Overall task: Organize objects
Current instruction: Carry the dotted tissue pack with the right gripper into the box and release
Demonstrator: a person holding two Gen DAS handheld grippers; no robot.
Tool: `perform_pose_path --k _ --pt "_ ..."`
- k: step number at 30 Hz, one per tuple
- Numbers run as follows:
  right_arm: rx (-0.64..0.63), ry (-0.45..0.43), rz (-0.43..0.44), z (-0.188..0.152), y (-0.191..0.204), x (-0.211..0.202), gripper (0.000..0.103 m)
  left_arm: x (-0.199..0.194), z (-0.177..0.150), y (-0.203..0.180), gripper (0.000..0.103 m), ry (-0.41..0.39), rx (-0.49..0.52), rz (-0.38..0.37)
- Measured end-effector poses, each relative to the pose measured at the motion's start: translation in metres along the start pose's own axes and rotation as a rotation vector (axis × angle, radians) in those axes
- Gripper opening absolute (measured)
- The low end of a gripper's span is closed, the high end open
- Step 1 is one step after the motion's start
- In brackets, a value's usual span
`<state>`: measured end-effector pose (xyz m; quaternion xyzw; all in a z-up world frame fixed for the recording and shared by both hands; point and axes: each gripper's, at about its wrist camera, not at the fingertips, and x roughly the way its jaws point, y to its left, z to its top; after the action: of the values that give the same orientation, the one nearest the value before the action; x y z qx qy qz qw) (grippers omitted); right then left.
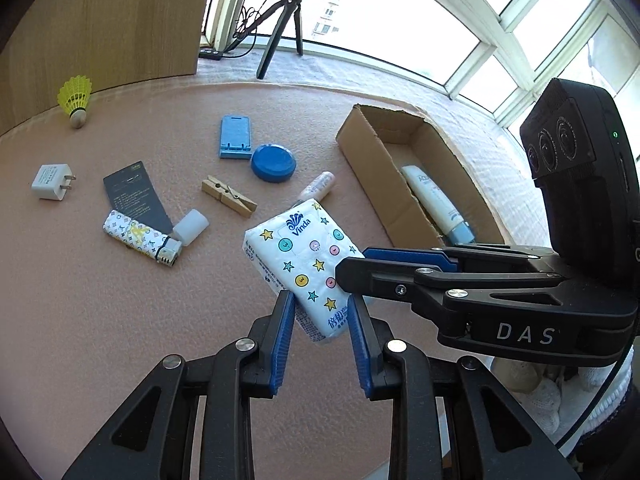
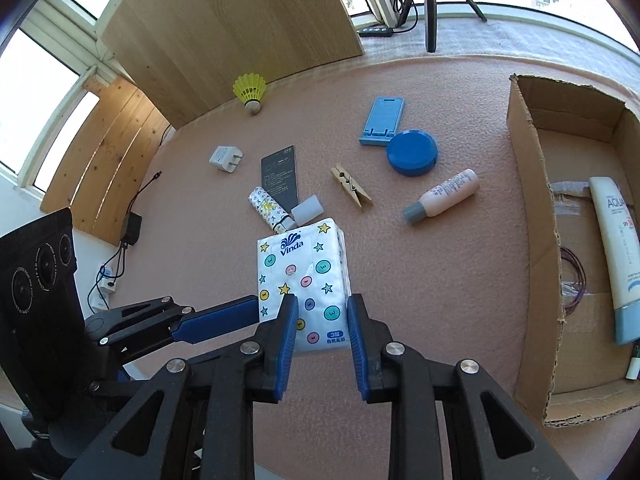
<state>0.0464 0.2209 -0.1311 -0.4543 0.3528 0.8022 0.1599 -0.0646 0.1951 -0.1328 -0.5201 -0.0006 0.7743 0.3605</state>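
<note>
A white Vinda tissue pack [image 1: 304,264] with stars and buttons is held above the pink table, tilted. My left gripper [image 1: 322,304] has its blue pads against the pack's near end. My right gripper [image 2: 322,308] also grips the pack [image 2: 304,276] from the side; its fingers [image 1: 404,264] show crossing in from the right in the left wrist view. The open cardboard box [image 1: 360,136] stands to the right and holds a white sunscreen tube [image 1: 436,204]; box [image 2: 532,240] and tube [image 2: 612,256] also show in the right wrist view.
On the table lie a pink bottle [image 2: 444,196], wooden clothespin [image 2: 352,188], blue round lid [image 2: 412,152], blue phone stand [image 2: 380,120], patterned lighter [image 2: 268,210], dark card [image 2: 280,176], white cap [image 2: 306,210], white charger [image 2: 224,159], yellow shuttlecock [image 2: 250,92]. A wooden board [image 2: 240,20] stands behind.
</note>
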Motion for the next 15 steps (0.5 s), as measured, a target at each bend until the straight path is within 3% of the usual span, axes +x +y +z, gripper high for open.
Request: perform_pose_path --k 15 --pt "0.15 -0.159 -0.144 -0.011 -0.095 -0.089 0.023 0.056 0.045 -0.12 0.028 0.019 0.195 -0.116"
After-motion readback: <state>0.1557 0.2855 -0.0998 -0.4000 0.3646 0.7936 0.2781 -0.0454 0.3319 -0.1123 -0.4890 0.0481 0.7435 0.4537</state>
